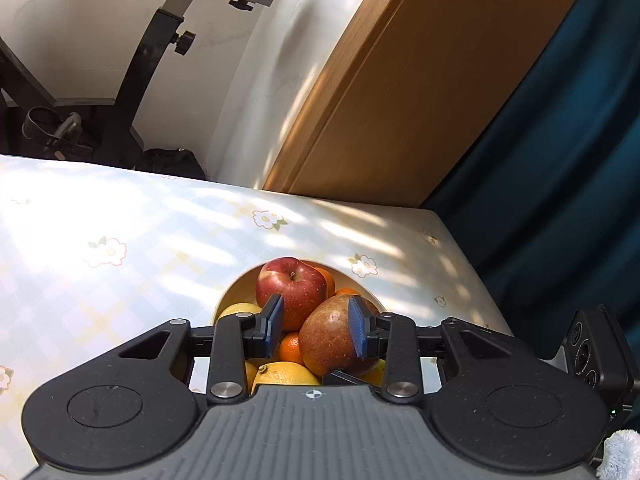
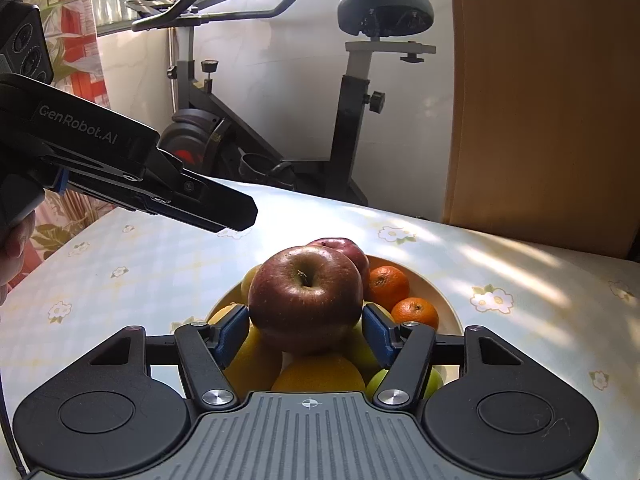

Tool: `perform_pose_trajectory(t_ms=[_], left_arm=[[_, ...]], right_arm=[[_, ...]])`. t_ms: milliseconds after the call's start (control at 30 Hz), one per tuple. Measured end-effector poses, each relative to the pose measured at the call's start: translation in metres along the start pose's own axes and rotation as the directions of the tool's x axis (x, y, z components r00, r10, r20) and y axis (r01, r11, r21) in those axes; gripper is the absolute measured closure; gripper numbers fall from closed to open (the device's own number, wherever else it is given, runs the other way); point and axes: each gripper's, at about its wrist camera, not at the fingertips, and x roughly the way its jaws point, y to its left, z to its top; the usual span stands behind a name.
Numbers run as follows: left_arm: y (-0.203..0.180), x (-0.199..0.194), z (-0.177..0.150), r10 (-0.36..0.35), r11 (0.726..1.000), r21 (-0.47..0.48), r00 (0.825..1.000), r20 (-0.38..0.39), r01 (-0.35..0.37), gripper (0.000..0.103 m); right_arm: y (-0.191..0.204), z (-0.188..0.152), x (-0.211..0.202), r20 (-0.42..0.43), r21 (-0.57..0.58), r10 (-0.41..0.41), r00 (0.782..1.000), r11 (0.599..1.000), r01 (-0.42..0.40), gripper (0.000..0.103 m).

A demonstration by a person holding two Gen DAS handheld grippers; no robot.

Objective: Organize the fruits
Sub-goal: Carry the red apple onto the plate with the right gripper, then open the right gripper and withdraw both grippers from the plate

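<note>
A cream bowl (image 2: 450, 312) on the flowered tablecloth holds a heap of fruit: a red apple (image 2: 344, 246), two mandarins (image 2: 388, 282), yellow lemons (image 2: 256, 360), an orange (image 2: 320, 374) and a green apple (image 2: 434, 380). My right gripper (image 2: 306, 322) is shut on a large dark-red apple (image 2: 304, 296), blue pads against its two sides, just above the heap. The same apple (image 1: 328, 340) shows brownish in the left wrist view, beside the red apple (image 1: 290, 286). My left gripper (image 1: 316, 322) hovers over the bowl (image 1: 236, 286), pads a little apart with nothing between them. Seen from the side, the left gripper (image 2: 240, 216) hangs above the table left of the bowl.
An exercise bike (image 2: 352, 92) stands behind the table's far edge. A wooden panel (image 2: 540, 100) rises at the right, with a dark teal curtain (image 1: 560, 140) beyond it. A person's hand (image 2: 14, 248) shows at the left edge. Bare flowered cloth (image 2: 520, 280) surrounds the bowl.
</note>
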Motion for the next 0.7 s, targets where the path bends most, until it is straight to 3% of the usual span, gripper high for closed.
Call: perform_pose_trajectory(t_ms=[100,233,333,400,533,600,700], left_arm=[[0.001,-0.01,-0.002,0.041,0.999,0.013,0.999,0.023,-0.041,0.064],[-0.003,-0.026,-0.01,0.119,0.992,0.022,0.989,0.083,-0.122,0.048],[-0.013,-0.042,-0.022,0.179,0.978,0.079,0.973,0.147,-0.192,0.035],[-0.02,-0.053,-0.029,0.204,0.968,0.106,0.962,0.182,-0.226,0.025],[-0.031,-0.078,-0.044,0.24,0.953,0.119,0.936,0.257,-0.278,0.005],[-0.038,-0.089,-0.05,0.255,0.943,0.137,0.922,0.291,-0.304,0.003],[-0.046,-0.099,-0.057,0.263,0.935,0.159,0.919,0.294,-0.318,0.0]], right_arm=[[0.001,0.001,-0.003,-0.002,0.0,-0.014,1.0,1.0,0.014,0.045],[0.004,0.002,-0.015,0.015,0.002,-0.057,0.998,0.998,0.057,0.045],[0.004,0.001,-0.031,0.038,0.02,-0.077,0.996,0.997,0.076,0.043],[0.006,0.001,-0.043,0.057,0.03,-0.107,0.993,0.994,0.106,0.038],[0.008,0.001,-0.074,0.116,0.074,-0.154,0.981,0.987,0.146,0.016],[0.011,0.002,-0.088,0.136,0.087,-0.168,0.976,0.984,0.157,0.009],[0.014,0.003,-0.108,0.167,0.118,-0.178,0.97,0.98,0.16,0.001]])
